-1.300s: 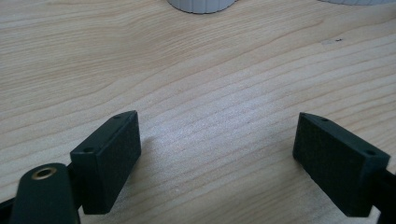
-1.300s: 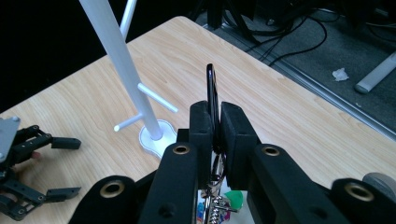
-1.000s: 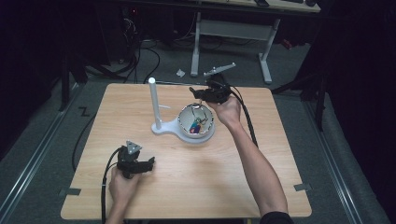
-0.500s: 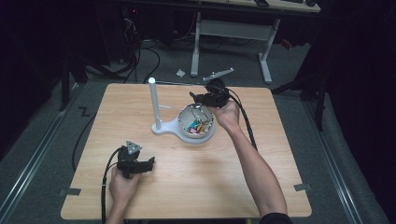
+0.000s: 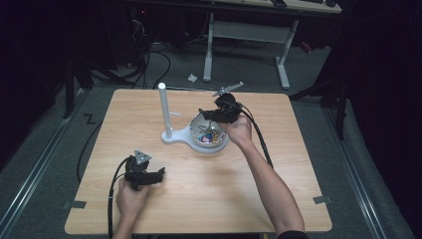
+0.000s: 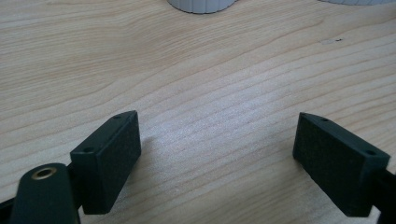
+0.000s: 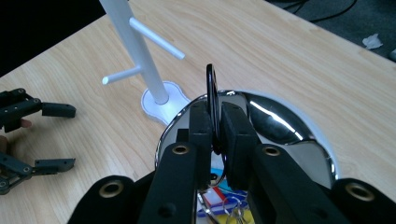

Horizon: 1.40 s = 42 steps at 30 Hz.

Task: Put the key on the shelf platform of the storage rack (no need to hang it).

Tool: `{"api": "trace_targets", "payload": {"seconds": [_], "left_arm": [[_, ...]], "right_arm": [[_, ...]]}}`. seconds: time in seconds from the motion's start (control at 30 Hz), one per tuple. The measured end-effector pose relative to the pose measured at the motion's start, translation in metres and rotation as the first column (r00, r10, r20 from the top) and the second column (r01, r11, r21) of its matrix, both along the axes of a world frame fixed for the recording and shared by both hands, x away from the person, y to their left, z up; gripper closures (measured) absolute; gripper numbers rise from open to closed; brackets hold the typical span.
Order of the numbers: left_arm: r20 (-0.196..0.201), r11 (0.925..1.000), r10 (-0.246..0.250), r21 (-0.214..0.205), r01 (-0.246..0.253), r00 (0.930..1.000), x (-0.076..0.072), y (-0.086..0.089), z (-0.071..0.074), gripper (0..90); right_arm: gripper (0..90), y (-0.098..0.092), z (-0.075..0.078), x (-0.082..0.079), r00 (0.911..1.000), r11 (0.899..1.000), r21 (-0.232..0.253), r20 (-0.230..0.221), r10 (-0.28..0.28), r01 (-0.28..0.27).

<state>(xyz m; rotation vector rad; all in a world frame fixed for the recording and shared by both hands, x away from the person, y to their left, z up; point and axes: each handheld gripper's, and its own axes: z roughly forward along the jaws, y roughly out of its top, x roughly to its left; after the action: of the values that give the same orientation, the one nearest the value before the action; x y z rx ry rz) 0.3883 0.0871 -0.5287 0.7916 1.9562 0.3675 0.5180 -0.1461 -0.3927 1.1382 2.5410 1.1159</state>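
Two jaws of the right gripper are pinched on a thin dark ring, which sticks up edge-on above the pads, w/ the shiny bowl right under and behind them. More keyrings and coloured tags lie in the bowl just below the jaws. The white peg stand rises ahead and to the left of this gripper, its two pegs pointing sideways.

Left gripper sits low over bare table, jaws spread wide, nothing between them.

Risks (judgement only): the grip is on a narrow edge, so the ring could twist or slip out and drop back into the bowl. Something seems to hang below the pads, so a lift may drag a tangled neighbour along. A swing toward the stand could knock a peg and tip it.

No brands, labels or writing are readable; the tags are too small to tell.
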Motion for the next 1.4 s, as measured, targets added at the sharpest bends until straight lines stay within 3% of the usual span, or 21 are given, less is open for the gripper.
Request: {"api": "trace_targets", "payload": {"seconds": [0.4,0.77,1.0,1.03,1.13,1.4], "left_arm": [[-0.004,0.9999,0.007,-0.009,-0.007,1.0000,0.000,-0.001,0.000,15.5],[-0.001,1.0000,0.005,0.000,-0.005,1.0000,0.000,0.000,0.000,15.5],[-0.003,1.0000,0.009,-0.004,-0.009,1.0000,0.000,-0.001,0.000,15.5],[-0.002,1.0000,0.009,-0.004,-0.009,1.0000,0.000,-0.001,0.000,15.5],[-0.003,0.9999,0.009,-0.004,-0.009,1.0000,0.000,-0.001,0.000,15.5],[-0.004,0.9999,0.009,-0.006,-0.009,1.0000,0.000,-0.001,0.000,15.5]], "right_arm": [[83.5,-0.006,-0.027,-0.004,0.9984,1.000,0.006,-0.057,-0.006,0.007],[83.1,-0.006,-0.051,-0.004,0.9950,0.999,-0.037,-0.098,-0.022,0.019],[79.1,-0.007,-0.056,-0.006,0.9963,0.999,-0.046,-0.081,-0.029,0.025],[73.4,-0.008,-0.056,-0.006,0.9959,0.998,-0.044,-0.082,-0.040,0.037],[70.5,-0.008,-0.057,-0.007,0.9960,0.997,-0.059,-0.077,-0.044,0.040],[61.0,-0.014,-0.048,-0.014,0.9977,0.998,-0.023,-0.030,-0.060,0.059]]}}
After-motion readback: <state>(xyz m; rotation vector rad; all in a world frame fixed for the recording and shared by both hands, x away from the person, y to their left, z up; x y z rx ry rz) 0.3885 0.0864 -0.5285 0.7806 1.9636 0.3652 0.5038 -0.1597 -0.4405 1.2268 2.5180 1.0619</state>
